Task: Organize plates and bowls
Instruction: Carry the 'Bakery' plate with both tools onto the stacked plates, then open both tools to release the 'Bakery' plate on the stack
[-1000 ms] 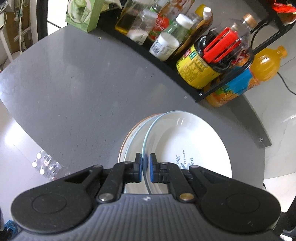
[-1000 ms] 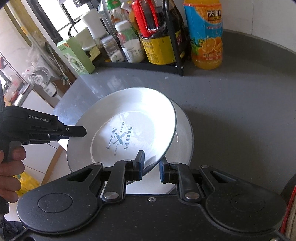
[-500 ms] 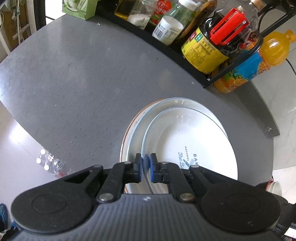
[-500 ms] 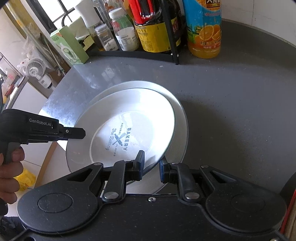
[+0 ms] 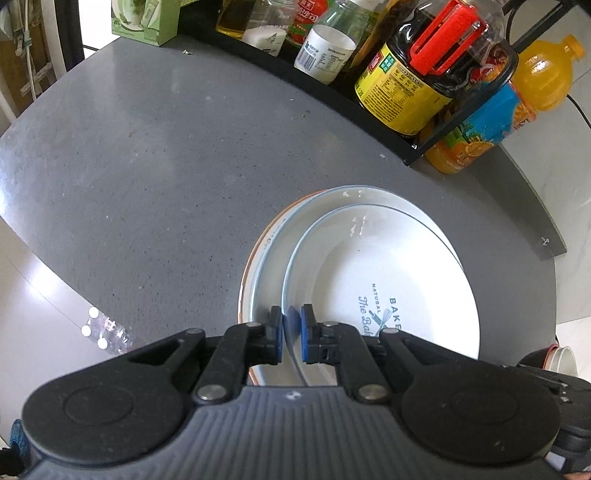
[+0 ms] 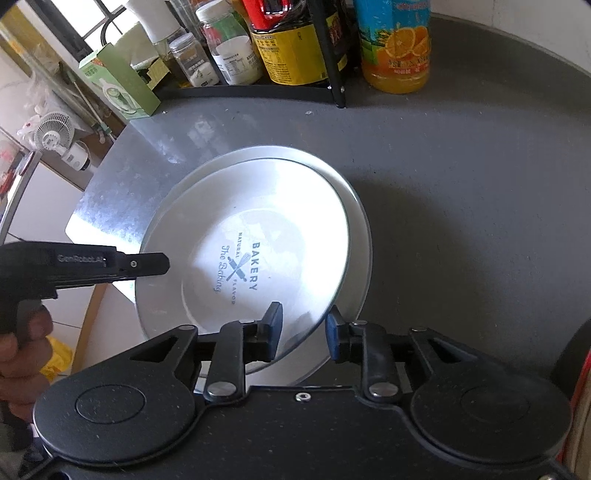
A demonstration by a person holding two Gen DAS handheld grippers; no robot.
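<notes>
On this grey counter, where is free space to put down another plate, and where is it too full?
Free: the wide grey counter left of the plate stack, up to the green box. Also free right of the stack, before the juice bottle. Crowded: the black rack of bottles behind.

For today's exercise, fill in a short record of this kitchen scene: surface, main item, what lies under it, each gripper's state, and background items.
surface: grey round table
main item: white bakery plate, printed logo
under it: larger white plate, orange-rimmed plate beneath
left gripper: jaws shut on bakery plate's rim
right gripper: jaws open, astride the rim
background: black rack of bottles, orange juice bottle, green box
</notes>
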